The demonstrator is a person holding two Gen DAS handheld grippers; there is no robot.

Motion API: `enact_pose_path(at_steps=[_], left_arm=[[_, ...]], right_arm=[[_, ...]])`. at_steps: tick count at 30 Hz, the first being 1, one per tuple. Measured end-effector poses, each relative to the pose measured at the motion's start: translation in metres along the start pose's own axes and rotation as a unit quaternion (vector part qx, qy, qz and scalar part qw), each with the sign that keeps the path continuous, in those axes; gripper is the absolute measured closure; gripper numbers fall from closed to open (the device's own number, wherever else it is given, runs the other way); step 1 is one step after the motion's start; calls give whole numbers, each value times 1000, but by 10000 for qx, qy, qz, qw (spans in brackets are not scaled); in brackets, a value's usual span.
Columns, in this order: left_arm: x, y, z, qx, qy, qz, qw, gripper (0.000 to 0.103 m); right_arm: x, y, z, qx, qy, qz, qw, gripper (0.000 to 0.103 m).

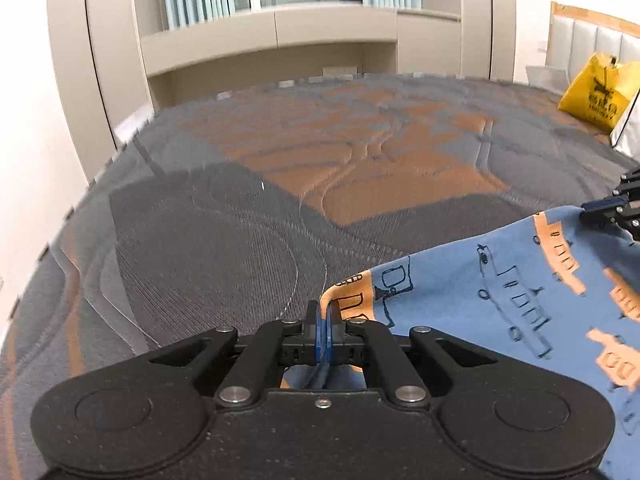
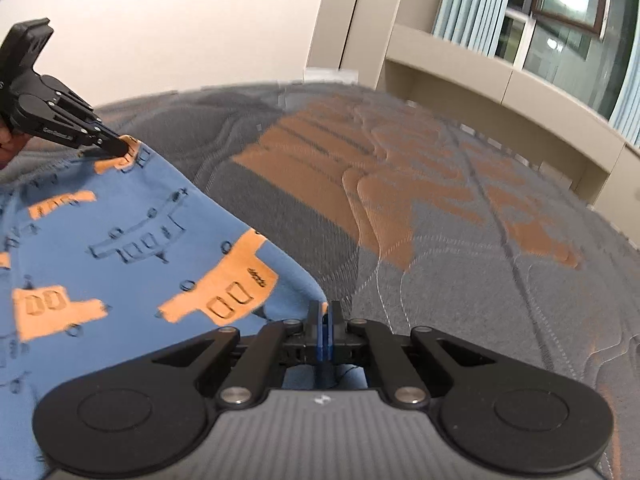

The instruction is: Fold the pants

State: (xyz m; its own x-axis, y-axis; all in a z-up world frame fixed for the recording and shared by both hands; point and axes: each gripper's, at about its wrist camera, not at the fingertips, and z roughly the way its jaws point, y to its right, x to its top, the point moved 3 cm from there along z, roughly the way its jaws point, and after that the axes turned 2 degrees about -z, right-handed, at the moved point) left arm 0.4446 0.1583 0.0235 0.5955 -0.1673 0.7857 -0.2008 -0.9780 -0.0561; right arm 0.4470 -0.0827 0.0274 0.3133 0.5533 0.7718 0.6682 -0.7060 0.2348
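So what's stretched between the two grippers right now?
The blue pants span the gap, their edge running from the left gripper to the right gripper over the mattress; the right wrist view shows it.

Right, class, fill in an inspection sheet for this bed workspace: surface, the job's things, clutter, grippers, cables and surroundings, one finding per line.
Surface: quilted grey and orange mattress, bare, no sheet.
Job's things: blue pants with an orange and dark vehicle print, held stretched between the two grippers.
Clutter: yellow bag at the far right of the bed, against the padded headboard.
Grippers: left gripper shut on one corner of the fabric edge; right gripper shut on the other corner.
Cables: nothing seen.
Surroundings: beige cabinets, a window with pale curtains, white wall.
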Motion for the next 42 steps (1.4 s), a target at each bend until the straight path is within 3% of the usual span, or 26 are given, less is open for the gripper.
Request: enact_pose_path(at_steps=[5,10,18,28,42], left_arm=[[-6,9,-60,-3,617,102,9980,102],[-34,22,-125,-145,1081,139,9939,102],[-102,50,-198,-202,1347,415,9898,102],[-173,73,-208,-118,1069,817,9908,102],[-189,66,-211,50,966,880,9914,102]], right_arm=[[-3,-25,-65,-73,575,-42,9983,101],[-13,-66,-147,-203,1208,-299,9920,101],[-53,-143,-226,-257,1458,-695,9865,101],[-112,-196,-235,8,958,-391,9946,101],[-128,-222,-251,147,914,-596,9939,101]])
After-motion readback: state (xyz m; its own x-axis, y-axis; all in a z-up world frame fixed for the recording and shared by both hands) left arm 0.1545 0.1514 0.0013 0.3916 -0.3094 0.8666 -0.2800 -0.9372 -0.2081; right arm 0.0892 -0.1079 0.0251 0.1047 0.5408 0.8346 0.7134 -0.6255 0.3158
